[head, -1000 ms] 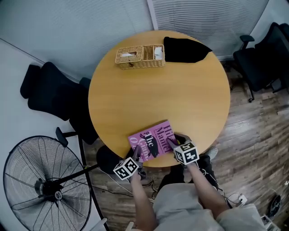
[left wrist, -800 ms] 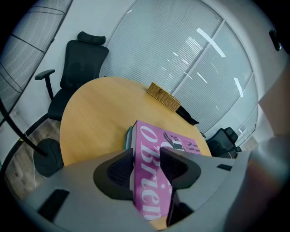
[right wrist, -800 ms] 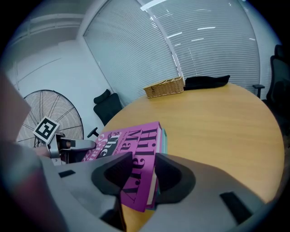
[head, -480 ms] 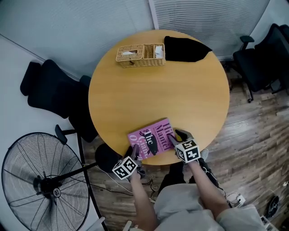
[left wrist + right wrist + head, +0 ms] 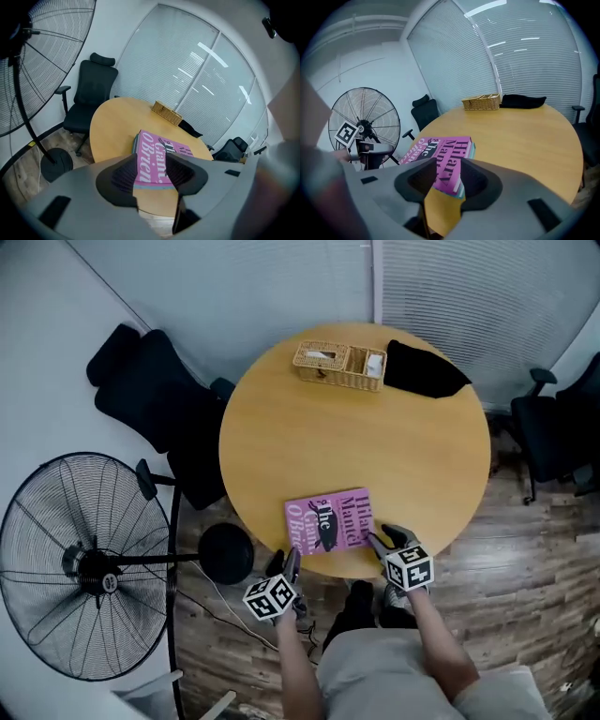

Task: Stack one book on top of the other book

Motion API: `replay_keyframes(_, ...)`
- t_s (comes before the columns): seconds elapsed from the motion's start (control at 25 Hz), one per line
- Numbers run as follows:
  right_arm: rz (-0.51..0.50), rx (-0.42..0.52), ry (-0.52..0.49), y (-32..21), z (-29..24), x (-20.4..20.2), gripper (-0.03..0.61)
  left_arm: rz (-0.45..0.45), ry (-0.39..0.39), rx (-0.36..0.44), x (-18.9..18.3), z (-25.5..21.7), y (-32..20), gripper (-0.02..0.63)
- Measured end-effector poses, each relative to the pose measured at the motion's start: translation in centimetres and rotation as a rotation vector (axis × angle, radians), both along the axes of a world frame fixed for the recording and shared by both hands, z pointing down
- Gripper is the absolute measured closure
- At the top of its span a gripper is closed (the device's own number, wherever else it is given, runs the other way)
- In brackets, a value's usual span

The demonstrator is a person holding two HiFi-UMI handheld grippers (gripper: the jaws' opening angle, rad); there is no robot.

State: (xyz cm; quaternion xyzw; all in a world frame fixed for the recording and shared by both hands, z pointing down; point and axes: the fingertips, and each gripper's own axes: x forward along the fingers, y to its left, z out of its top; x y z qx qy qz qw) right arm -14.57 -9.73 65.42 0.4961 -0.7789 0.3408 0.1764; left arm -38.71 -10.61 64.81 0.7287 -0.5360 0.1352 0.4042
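A pink book [image 5: 328,519] lies flat on a teal book, whose edge [image 5: 135,142] shows beneath it, at the near edge of the round wooden table [image 5: 356,442]. My left gripper [image 5: 291,561] hovers just off the table's near rim, left of the stack. Its jaws are open with nothing between them. In the left gripper view the pink book [image 5: 161,157] lies beyond the left gripper [image 5: 151,171]. My right gripper [image 5: 380,539] sits by the stack's near right corner, open and apart from it. In the right gripper view the pink book [image 5: 440,149] lies ahead of the right gripper [image 5: 447,180].
A wicker basket [image 5: 339,365] and a black cloth [image 5: 424,371] sit at the table's far side. A large standing fan [image 5: 84,563] with a round base [image 5: 225,554] stands to the left. Black office chairs [image 5: 155,395] stand at the left and right [image 5: 562,427].
Both grippers have drawn back and up from the stack's near corners toward the person. The head view has shifted, so the table now sits further right and higher. The books have not moved.
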Motion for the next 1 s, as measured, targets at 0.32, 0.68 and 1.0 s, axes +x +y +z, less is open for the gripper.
replay_keyframes(0.32, -0.109, 0.014, -0.002, 4.4, -0.9, -1.0, 0.411, 0.004, -0.089, 0.077, 1.3, -2.9, 5.3, 0.408)
replay_keyframes(0.68, -0.189, 0.058, 0.013, 9.3, -2.7, -0.1, 0.411, -0.004, -0.123, 0.117, 4.3, -4.7, 10.9, 0.408)
replay_keyframes(1.0, -0.227, 0.095, 0.022, 12.1, -3.4, 0.7, 0.411, -0.008, -0.146, 0.152, 6.1, -5.1, 14.3, 0.410)
